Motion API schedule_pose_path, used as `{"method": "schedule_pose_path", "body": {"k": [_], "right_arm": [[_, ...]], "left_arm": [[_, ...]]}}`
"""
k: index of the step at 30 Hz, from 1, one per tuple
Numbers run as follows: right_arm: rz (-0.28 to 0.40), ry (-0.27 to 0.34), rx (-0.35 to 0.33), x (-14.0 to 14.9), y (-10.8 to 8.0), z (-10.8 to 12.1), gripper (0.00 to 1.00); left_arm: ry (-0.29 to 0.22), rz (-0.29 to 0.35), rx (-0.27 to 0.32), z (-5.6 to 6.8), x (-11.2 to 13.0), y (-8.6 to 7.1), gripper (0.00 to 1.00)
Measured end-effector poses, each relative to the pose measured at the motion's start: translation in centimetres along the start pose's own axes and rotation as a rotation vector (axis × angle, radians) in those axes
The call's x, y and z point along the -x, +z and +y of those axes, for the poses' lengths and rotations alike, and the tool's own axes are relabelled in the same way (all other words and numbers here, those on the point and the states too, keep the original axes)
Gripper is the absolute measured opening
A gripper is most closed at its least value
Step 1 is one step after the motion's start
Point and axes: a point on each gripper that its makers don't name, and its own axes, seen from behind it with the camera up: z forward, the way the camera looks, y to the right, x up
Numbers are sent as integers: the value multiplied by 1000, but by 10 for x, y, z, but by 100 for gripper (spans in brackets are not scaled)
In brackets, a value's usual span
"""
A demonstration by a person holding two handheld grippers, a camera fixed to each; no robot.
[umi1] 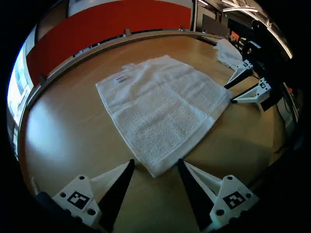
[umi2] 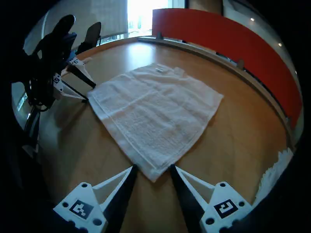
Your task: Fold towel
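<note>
A white towel (umi1: pixel 163 108) (umi2: pixel 155 112) lies flat on the wooden table (umi1: pixel 70 128) (umi2: pixel 241 128), a small label near its far edge. In the left gripper view, my left gripper (umi1: pixel 155 161) stands open with the towel's near corner lying between its fingertips. The right gripper (umi1: pixel 229 94) shows farther off, open at the towel's right corner. In the right gripper view, my right gripper (umi2: pixel 153 167) is open around the near corner, and the left gripper (umi2: pixel 91 93) is open at the far left corner. Neither gripper presses on the cloth.
A second white cloth (umi1: pixel 227 52) (umi2: pixel 272 174) lies near the table's edge. A red partition (umi1: pixel 109 27) (umi2: pixel 233 42) runs along the table's far side. Dark chairs (umi2: pixel 93 35) stand by the window.
</note>
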Motion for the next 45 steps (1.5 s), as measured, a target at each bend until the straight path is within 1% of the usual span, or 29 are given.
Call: {"method": "schedule_pose_path", "body": {"k": [3, 6, 9, 11, 13, 15, 19, 21, 25, 27, 33, 39, 45], "right_arm": [[1, 12, -1, 1, -1, 0, 63], [1, 5, -1, 1, -1, 0, 60], [0, 3, -6, 1, -1, -2, 55], [-1, 4, -7, 1, 0, -2, 49], [-2, 3, -8, 1, 0, -3, 44], [-3, 2, -8, 1, 0, -3, 37], [-3, 8, -3, 1, -1, -3, 17], [-1, 21, 1, 1, -1, -3, 14], [9, 55, -2, -4, -3, -4, 14], [17, 61, 6, -5, -3, -4, 13], [33, 48, 21, -12, -9, -2, 13], [66, 46, 32, -27, -23, 1, 13], [101, 37, 44, -45, -40, 6, 13]], "left_arm": [[2, -5, 1, 2, 0, 0, 74], [4, -7, 2, 4, 0, -1, 70], [-1, -11, -1, 5, 0, -1, 67], [-4, -14, -4, 5, 0, -1, 63], [-6, -15, -6, 5, -1, -1, 52], [-8, -15, -8, 5, -2, -2, 51], [-9, -14, -12, 6, -3, -1, 28], [-13, -15, -14, 7, -3, 0, 16], [-29, -21, -25, 6, -5, 0, 10], [-38, -23, -25, 6, -6, 0, 10], [-49, -14, -24, 6, -10, -4, 10], [-60, 8, -39, 5, -23, -16, 10], [-81, 49, -54, 2, -43, -35, 9]]}}
